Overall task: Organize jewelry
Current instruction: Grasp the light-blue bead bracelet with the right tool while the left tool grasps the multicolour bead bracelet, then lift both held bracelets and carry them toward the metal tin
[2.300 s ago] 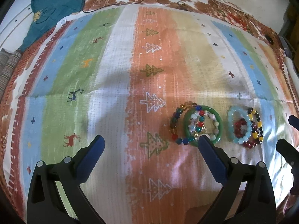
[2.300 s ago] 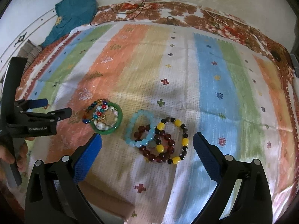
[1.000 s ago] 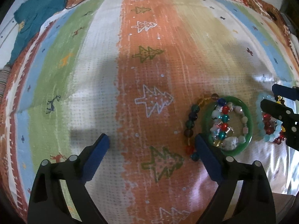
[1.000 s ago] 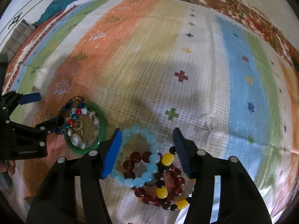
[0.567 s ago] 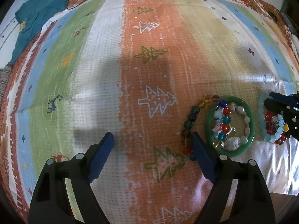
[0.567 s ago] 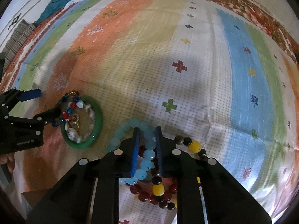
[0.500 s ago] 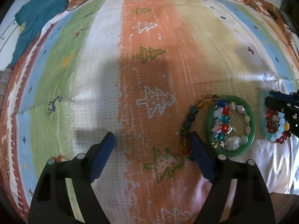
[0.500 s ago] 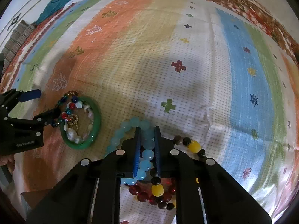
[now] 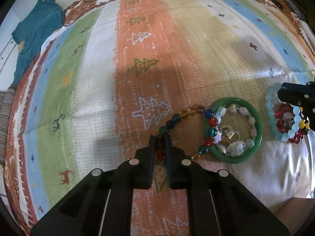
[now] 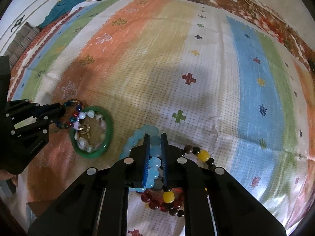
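The left tool (image 9: 159, 137) grips the multicolour bracelet (image 9: 189, 124) lying just left of the green bangle (image 9: 235, 130), while the right tool (image 10: 154, 136) is closed on the pale-blue bracelet (image 10: 154, 162), seemingly atop red beads (image 10: 157, 203).

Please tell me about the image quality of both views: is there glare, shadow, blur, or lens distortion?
Left wrist view: strong fisheye bending, dark corners; a soft shadow crosses the striped cloth; bright glare washes out the cloth's lower right; the green bangle is sharp. Right wrist view: same bending; glare at the lower right edge, shadows near the middle; the pale blue bead bracelet is sharp.
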Action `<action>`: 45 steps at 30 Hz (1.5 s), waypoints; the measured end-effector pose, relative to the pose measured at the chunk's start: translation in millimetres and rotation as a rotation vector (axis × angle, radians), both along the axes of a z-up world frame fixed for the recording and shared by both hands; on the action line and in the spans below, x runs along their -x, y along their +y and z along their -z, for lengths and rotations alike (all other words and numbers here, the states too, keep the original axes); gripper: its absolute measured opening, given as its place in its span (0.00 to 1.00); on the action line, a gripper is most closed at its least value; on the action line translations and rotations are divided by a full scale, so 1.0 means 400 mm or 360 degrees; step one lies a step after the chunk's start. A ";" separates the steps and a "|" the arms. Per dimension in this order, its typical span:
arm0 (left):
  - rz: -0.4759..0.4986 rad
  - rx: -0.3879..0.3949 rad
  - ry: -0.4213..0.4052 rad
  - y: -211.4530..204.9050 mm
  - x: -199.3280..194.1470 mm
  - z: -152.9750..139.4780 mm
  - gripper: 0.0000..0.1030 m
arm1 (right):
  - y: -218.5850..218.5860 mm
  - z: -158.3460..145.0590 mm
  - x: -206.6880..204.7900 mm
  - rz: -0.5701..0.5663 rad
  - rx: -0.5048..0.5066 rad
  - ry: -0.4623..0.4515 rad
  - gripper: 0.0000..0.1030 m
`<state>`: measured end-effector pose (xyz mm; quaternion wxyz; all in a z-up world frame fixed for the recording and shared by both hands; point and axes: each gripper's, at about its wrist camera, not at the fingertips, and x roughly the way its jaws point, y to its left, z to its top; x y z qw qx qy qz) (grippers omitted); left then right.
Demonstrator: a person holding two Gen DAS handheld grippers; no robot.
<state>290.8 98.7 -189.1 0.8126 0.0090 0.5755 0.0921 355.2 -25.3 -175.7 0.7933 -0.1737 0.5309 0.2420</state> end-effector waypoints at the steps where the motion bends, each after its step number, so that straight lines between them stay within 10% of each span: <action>1: -0.0005 0.0000 -0.0004 0.003 0.005 -0.003 0.09 | 0.002 -0.005 0.002 0.0002 0.0001 -0.0009 0.12; 45: 0.0140 0.0320 -0.0387 -0.121 0.191 -0.301 0.09 | -0.147 -0.249 0.234 0.0173 -0.0264 -0.0310 0.12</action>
